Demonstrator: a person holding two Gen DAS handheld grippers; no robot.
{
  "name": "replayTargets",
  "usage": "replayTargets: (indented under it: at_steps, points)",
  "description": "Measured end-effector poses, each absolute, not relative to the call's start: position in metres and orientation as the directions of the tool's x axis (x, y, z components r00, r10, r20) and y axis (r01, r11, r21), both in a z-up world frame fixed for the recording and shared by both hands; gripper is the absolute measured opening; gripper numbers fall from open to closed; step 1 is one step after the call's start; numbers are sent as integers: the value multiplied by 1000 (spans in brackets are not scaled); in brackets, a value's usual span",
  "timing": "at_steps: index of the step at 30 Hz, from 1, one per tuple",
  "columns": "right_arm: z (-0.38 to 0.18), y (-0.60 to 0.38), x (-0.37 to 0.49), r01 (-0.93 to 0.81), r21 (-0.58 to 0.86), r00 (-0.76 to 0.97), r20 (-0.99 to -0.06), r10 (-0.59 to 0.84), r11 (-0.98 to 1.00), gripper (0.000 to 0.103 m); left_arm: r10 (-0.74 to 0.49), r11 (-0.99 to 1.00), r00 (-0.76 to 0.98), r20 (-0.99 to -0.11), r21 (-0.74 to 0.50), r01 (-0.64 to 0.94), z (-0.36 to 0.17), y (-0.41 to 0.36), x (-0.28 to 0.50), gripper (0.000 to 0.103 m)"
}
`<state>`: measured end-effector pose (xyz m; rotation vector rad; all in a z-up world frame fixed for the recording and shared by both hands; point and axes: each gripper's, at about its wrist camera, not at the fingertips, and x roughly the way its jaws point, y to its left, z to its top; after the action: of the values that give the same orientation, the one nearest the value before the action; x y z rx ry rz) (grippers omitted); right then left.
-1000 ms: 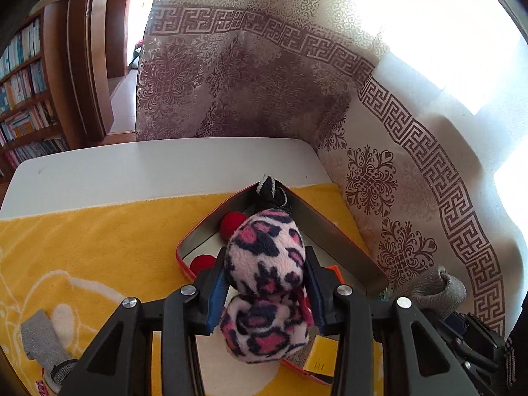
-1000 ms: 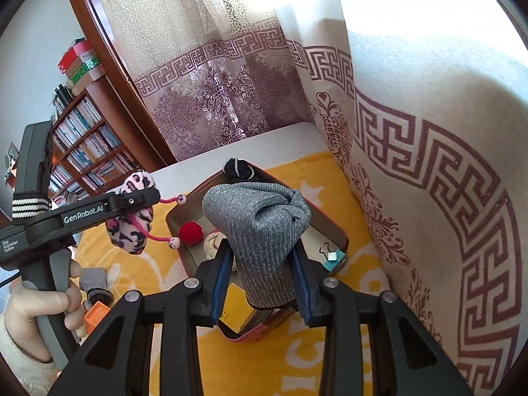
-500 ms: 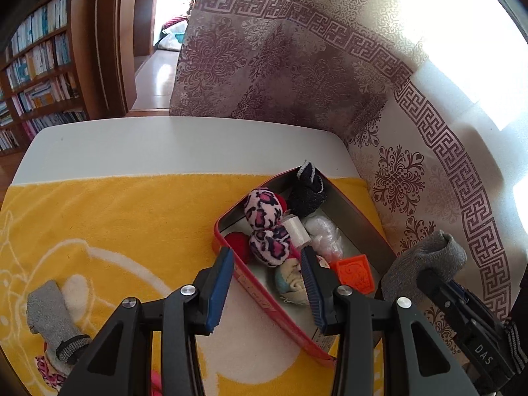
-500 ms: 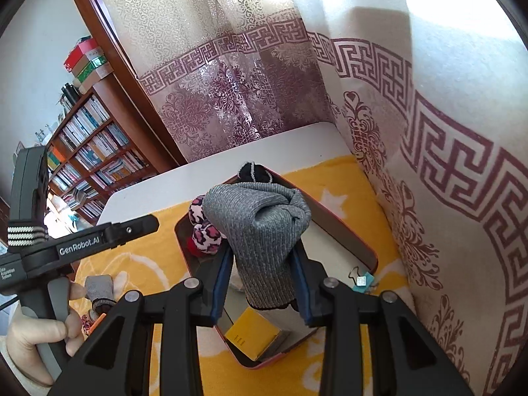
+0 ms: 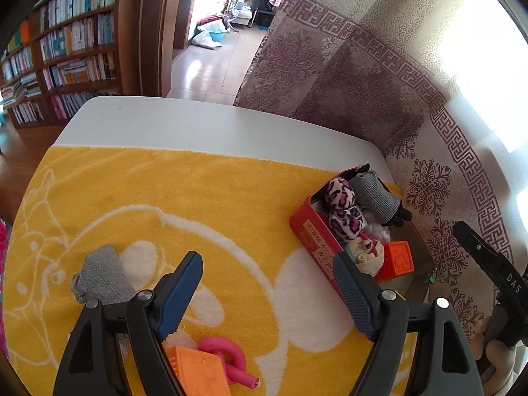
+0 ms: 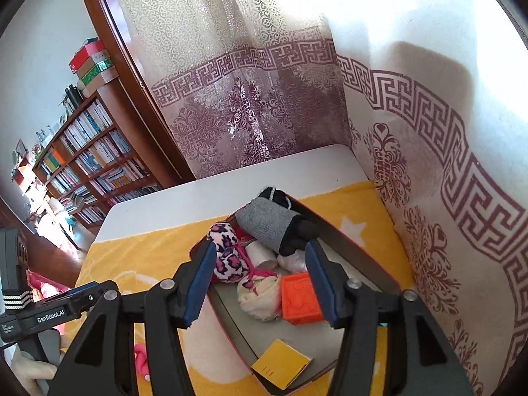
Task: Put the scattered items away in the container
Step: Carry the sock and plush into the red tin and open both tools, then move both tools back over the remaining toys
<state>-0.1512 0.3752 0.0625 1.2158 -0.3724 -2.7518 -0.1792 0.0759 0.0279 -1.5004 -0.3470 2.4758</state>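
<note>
— Both grippers, what are they doing?

— Left gripper [image 5: 267,283] has just been opening; its jaws stand wide with nothing between them, over the yellow towel [image 5: 214,198]. Right gripper [image 6: 260,277] has just been opening too, jaws apart and bare, above the red tin [image 6: 359,247].

— What's left?

— Close under my left fingers lie an orange block [image 5: 198,371] and a pink ring toy [image 5: 227,358]; a little further, a grey sock [image 5: 102,275]. I judge those three remain.

— And the tin?

— Nearest, a yellow card [image 6: 280,363]; then an orange cube [image 6: 300,298], a cream cloth bundle [image 6: 259,298], the leopard plush [image 6: 227,254]; farthest, the rolled grey sock [image 6: 267,224]. Roughly two-thirds done, I'd say.
</note>
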Motion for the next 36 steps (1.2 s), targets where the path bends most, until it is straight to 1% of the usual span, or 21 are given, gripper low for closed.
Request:
replayTargets:
  at_steps: [5,10,15,22,25,27,33,36]
  points:
    - [57,349,-129,36,258,-646,-731,-219,-965,60,274,-954,-469,-840,-300,-20,30,29,-162,83]
    - [47,310,-109,106,269,-594,-755,-278,-957,60,224,-954,-471,-853,-291,74,25,-32,-142,83]
    - [29,261,-91,184,313,-499,-787,-363,-932,60,198,-945,-467,-862,-294,142,18,-81,-119,83]
    - [11,208,-70,230,395,-385,-802,-456,-890,60,199,-938,-439,-876,-300,174,1,-120,-91,82]
    - [9,191,-66,243,404,-363,-805,-469,-882,60,212,-940,-416,-884,-301,160,-8,-126,-83,83]
    - [9,182,-64,248,401,-362,-806,-469,-882,60,232,-945,-400,-887,-303,124,-15,-125,-79,83]
    - [1,165,-59,242,400,-349,-814,-464,-884,60,269,-953,-354,-896,-300,35,-33,-108,-68,83]
    - [2,159,-57,257,376,-352,-821,-449,-890,60,282,-954,-342,-896,-299,-4,-37,-99,-68,83]
